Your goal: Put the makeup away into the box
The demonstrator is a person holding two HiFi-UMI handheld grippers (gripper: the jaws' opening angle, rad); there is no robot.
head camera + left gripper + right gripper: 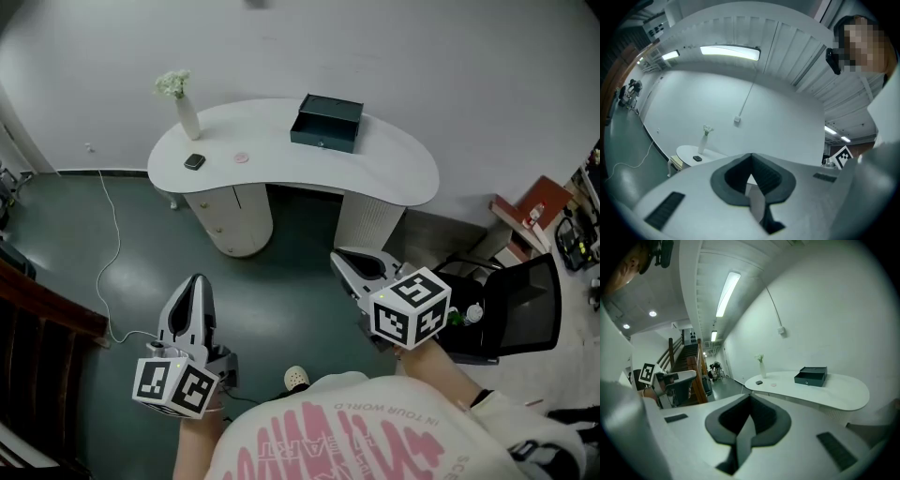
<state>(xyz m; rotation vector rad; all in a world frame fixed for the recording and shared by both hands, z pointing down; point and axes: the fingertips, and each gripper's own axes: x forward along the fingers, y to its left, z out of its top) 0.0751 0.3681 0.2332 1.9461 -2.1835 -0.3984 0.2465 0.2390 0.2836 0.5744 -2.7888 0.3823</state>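
Pink print is being displayed on the person's white sweatshirt (pixel 375 441) at the bottom of the head view. Only a small line reading "IN TOUR WORLD" is being made out there, the larger letters being cut off by the frame edge. The makeup is lying on the left part of the white curved table (pixel 394 164) at upper centre: a small dark compact (pixel 194 161) and a pale pink round piece (pixel 242 157) too small to be identified. Both are well apart from the dark teal box (pixel 326 122) at the table's back. The left gripper (pixel 197 281), lower left, and the right gripper (pixel 339 258), centre right, are being pointed toward the table from well short of it. Each pair of jaws is being held together on nothing.
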